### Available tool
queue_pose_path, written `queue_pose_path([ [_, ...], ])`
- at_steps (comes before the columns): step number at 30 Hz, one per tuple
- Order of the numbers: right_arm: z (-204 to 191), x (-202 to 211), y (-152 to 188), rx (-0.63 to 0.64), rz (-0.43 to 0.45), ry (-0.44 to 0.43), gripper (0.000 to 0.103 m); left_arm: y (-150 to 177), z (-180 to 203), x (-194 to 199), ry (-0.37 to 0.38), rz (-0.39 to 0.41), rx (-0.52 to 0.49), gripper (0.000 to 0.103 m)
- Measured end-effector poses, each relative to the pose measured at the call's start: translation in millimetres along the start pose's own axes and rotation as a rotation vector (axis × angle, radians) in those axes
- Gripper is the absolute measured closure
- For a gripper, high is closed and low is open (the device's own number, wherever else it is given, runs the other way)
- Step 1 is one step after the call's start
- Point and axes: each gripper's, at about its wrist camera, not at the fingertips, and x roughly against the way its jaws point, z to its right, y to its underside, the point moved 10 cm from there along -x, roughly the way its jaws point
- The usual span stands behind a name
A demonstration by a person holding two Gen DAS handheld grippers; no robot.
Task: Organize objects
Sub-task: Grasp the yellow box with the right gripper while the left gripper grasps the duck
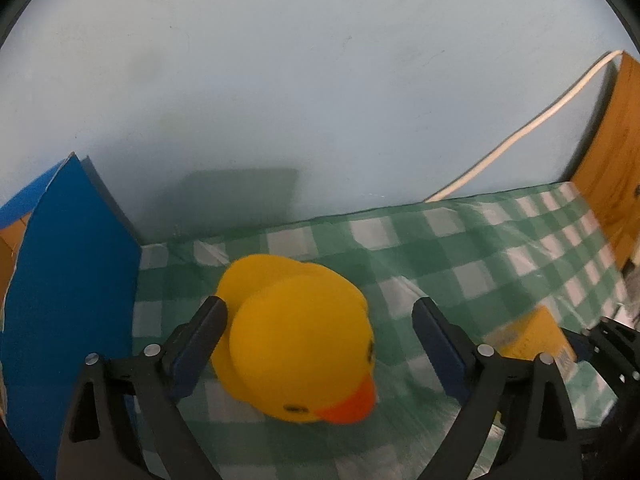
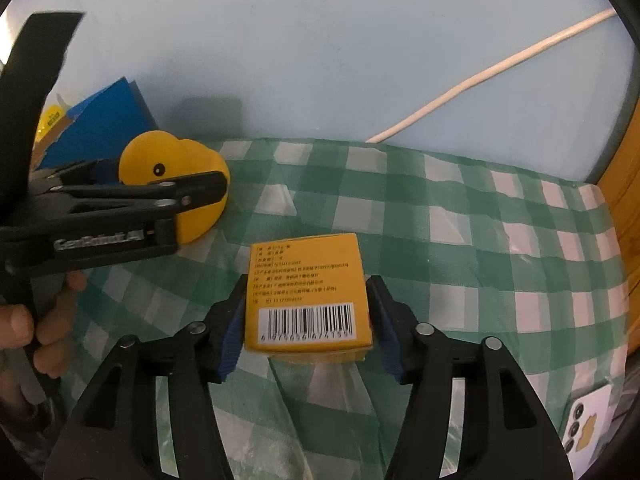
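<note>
**Two grippers, a duck and a box**

Two grippers work over the green checked tablecloth (image 2: 460, 216). The left gripper (image 1: 320, 316) stands wide around the yellow rubber duck (image 1: 296, 340); its left pad is beside the duck's body and its right pad is clear of it. The duck sits on the cloth just right of a blue box (image 1: 68, 312). The right gripper (image 2: 306, 312) straddles the small yellow box (image 2: 308, 300), barcode up; whether its pads press cannot be told. A white cable (image 2: 480, 76) runs along the far wall.

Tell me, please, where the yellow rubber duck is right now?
The rubber duck sits on the green checked cloth between the open left gripper's fingers, beside the blue box; in the right wrist view it lies upper left of the yellow carton.
</note>
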Motion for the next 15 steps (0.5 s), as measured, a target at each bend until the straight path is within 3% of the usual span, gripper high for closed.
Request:
queue_pose_path([
  [3, -4.8, -3.5, -1.4, 0.006, 0.002, 0.011, 0.045, -1.6, -3.3, -1.8, -0.012, 0.015, 0.006, 0.01],
  [5, -4.8, -4.1, -1.1, 0.013, 0.005, 0.017, 0.045, -1.5, -6.1, -0.2, -0.042, 0.029, -0.002, 0.028],
  [12, -4.6, -2.9, -1.1, 0.013, 0.017, 0.009, 0.048, -1.5, -11.1, 12.6, -0.019, 0.074, 0.003, 0.047],
  [15, -4.7, -0.1, -1.6, 0.007, 0.025, 0.002, 0.049, 2.5, -9.1, 16.0, -0.005, 0.071, -0.009, 0.047],
])
